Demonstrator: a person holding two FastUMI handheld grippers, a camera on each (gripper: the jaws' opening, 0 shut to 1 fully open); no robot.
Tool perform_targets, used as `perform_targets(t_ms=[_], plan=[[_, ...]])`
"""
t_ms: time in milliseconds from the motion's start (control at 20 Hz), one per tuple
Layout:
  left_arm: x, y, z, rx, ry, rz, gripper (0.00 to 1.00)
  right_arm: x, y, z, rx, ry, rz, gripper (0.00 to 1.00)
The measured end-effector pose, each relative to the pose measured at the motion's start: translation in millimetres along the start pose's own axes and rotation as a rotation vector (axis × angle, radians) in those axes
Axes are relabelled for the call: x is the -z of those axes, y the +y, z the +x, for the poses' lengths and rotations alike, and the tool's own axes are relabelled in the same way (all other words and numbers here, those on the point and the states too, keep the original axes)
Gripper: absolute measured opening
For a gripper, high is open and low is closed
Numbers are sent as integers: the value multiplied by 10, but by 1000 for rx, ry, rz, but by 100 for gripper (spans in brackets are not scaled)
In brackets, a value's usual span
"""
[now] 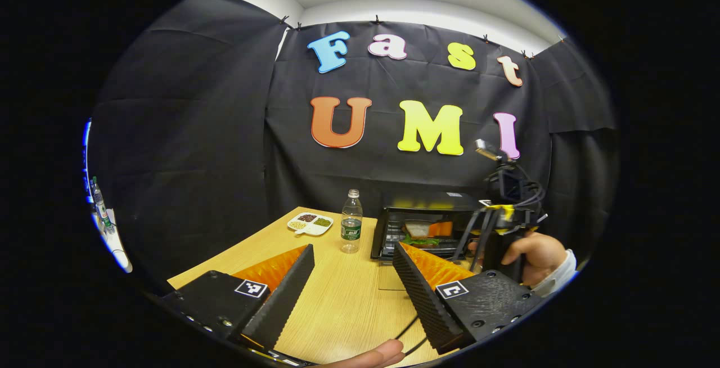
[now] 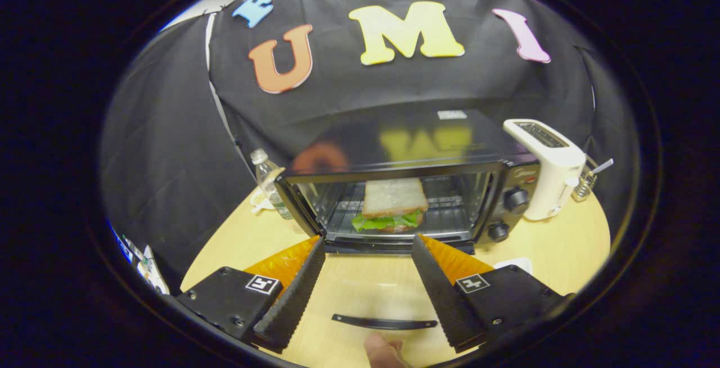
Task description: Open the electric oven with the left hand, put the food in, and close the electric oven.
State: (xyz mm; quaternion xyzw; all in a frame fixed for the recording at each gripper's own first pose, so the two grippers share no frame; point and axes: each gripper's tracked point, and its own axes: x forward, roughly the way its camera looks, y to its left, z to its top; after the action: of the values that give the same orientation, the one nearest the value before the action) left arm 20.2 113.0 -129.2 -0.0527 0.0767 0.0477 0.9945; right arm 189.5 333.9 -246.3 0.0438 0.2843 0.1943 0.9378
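Observation:
The black electric oven [image 2: 405,137] stands open, its glass door [image 2: 384,295] folded flat toward me with the handle [image 2: 384,322] nearest. A sandwich [image 2: 392,205] of white bread and lettuce lies on the rack inside. My right gripper [image 2: 368,241] is open and empty above the lowered door, just short of the opening. In the left gripper view the oven [image 1: 394,227] sits ahead to the right with the sandwich [image 1: 419,229] inside. A hand holds the right gripper [image 1: 478,233] at the oven's front. My left gripper [image 1: 353,248] is open and empty over the table.
A water bottle [image 1: 351,227] stands left of the oven, with a white divided plate of beans [image 1: 310,223] behind it. A white toaster [image 2: 548,165] stands right of the oven, by the knobs [image 2: 514,199]. A small wire item [image 2: 585,179] sits beyond it. The wooden table [image 1: 337,300] extends toward me.

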Motion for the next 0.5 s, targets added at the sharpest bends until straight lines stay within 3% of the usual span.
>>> perform_targets(t_ms=[50,100,150,400,500], plan=[[-1,-26,22,-1,1,2,93,-76,-73,-171,9,-35,-3,90],[-15,-54,44,-1,0,7,93,-159,-136,-331,10,-79,-14,90],[-39,-99,74,2,-3,15,93,-235,-230,-494,33,-126,-29,99],[-73,-394,374,48,-2,36,93,-417,-771,-1321,128,-295,-29,99],[-44,-560,464,62,10,44,93,-592,-925,-1630,116,-375,-34,99]])
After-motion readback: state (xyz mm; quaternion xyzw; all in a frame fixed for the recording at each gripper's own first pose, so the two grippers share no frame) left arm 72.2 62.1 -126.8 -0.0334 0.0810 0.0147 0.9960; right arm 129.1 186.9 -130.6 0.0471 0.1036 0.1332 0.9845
